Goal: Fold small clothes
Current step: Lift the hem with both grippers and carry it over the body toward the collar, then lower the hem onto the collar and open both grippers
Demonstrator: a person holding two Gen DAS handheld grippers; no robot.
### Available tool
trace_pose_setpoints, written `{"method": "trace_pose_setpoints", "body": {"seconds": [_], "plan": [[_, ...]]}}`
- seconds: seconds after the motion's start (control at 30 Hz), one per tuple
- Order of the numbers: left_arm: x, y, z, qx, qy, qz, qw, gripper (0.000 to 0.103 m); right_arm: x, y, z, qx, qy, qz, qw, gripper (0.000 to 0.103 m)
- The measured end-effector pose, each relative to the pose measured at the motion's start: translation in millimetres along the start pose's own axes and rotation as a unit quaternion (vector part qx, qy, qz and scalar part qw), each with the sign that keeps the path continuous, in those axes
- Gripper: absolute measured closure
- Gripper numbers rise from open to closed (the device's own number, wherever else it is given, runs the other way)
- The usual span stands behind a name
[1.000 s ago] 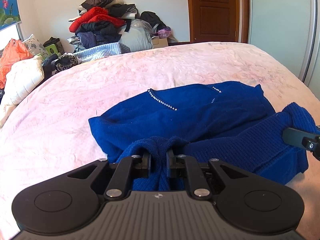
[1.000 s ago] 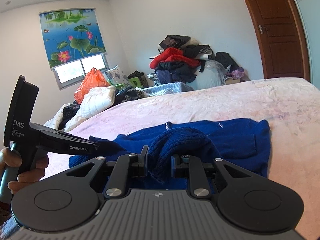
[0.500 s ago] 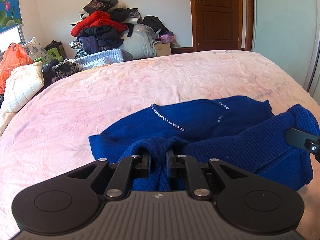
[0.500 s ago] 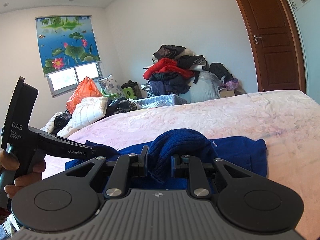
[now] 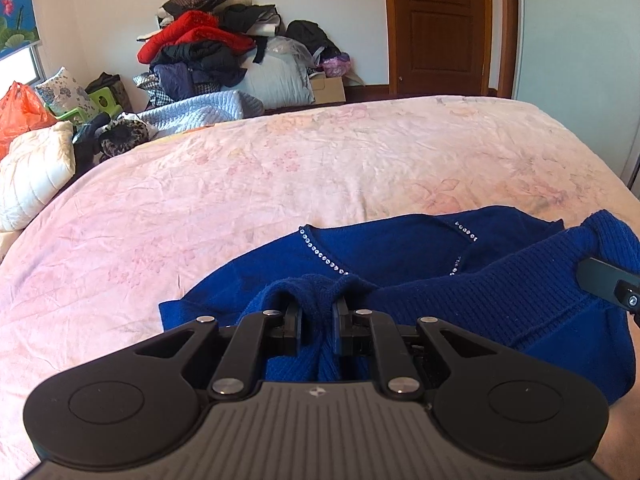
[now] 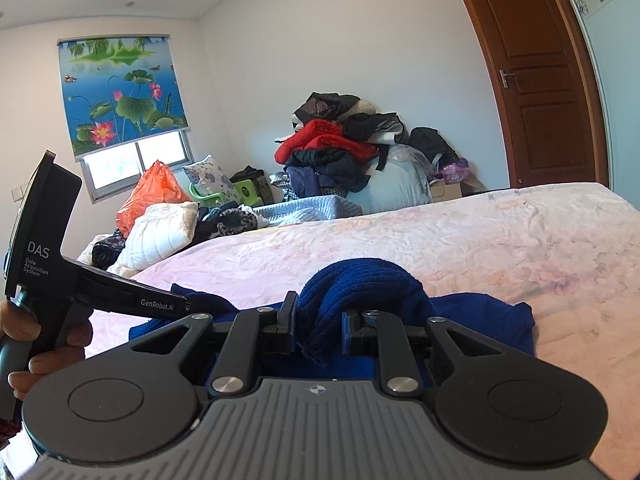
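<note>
Left gripper (image 5: 318,318): you have it clenched on a bunched fold of the sweater (image 5: 400,252), knit pinched between both jaws
Right gripper (image 6: 318,326): you have it clamped on a thicker ribbed roll of the same sweater, cloth humped over the jaws
Sweater: blue knit, rhinestone trim at the neck; lies on the bed (image 5: 280,168) at its near edge, right of centre, near side lifted by your grippers
Hand (image 6: 60,344): yours, wrapped round the left gripper's handle
Clothes pile (image 5: 216,56): against the wall beyond the bed's far edge
</note>
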State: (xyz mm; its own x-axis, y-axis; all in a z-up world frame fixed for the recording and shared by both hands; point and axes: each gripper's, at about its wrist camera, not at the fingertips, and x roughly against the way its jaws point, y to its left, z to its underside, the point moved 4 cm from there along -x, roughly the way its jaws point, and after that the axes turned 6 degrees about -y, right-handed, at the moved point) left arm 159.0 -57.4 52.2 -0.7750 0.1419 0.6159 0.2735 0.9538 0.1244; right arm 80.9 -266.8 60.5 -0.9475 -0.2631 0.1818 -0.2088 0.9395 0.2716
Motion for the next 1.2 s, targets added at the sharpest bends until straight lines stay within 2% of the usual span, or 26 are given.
{"method": "trace_pose_setpoints", "body": {"seconds": [0.5,0.63,0.73,0.87,1.0,1.03,1.07,1.1,1.13,1.2], "plan": [[-78.5,4.4,-12.6,0.013,0.049,0.008,0.9987,0.090,-62.0,-33.9,5.3,-0.025,0.036,0.012,0.999,0.080],[-103.7,6.4,-14.6,0.030,0.070,0.024,0.9968,0.089,-84.8,-48.5,10.4,-0.040,0.052,0.017,0.998,0.080],[-121.4,15.0,-13.4,0.062,0.095,0.036,0.9929,0.089,-101.8,-61.1,16.0,-0.062,0.065,0.020,0.996,0.080],[-129.9,30.1,-12.4,0.108,0.113,0.065,0.9855,0.086,-122.5,-76.6,25.7,-0.092,0.092,0.020,0.991,0.079],[-130.5,49.5,-14.9,0.168,0.119,0.101,0.9734,0.073,-135.3,-92.9,33.1,-0.139,0.113,0.017,0.984,0.065],[-131.2,55.4,-15.6,0.184,0.120,0.110,0.9693,0.069,-136.6,-96.2,33.8,-0.151,0.117,0.013,0.982,0.060],[-132.4,60.9,-15.9,0.202,0.124,0.119,0.9643,0.063,-137.5,-99.2,33.8,-0.162,0.118,0.009,0.980,0.048],[-133.8,67.1,-15.5,0.221,0.127,0.128,0.9584,0.059,-137.9,-103.4,33.1,-0.178,0.119,0.000,0.977,0.043],[-134.8,73.2,-14.7,0.240,0.129,0.134,0.9526,0.053,-138.6,-106.4,31.8,-0.191,0.118,-0.006,0.975,0.042],[-137.4,86.1,-14.9,0.273,0.128,0.135,0.9438,0.051,-139.8,-113.3,27.6,-0.208,0.114,-0.011,0.971,0.041]]}}
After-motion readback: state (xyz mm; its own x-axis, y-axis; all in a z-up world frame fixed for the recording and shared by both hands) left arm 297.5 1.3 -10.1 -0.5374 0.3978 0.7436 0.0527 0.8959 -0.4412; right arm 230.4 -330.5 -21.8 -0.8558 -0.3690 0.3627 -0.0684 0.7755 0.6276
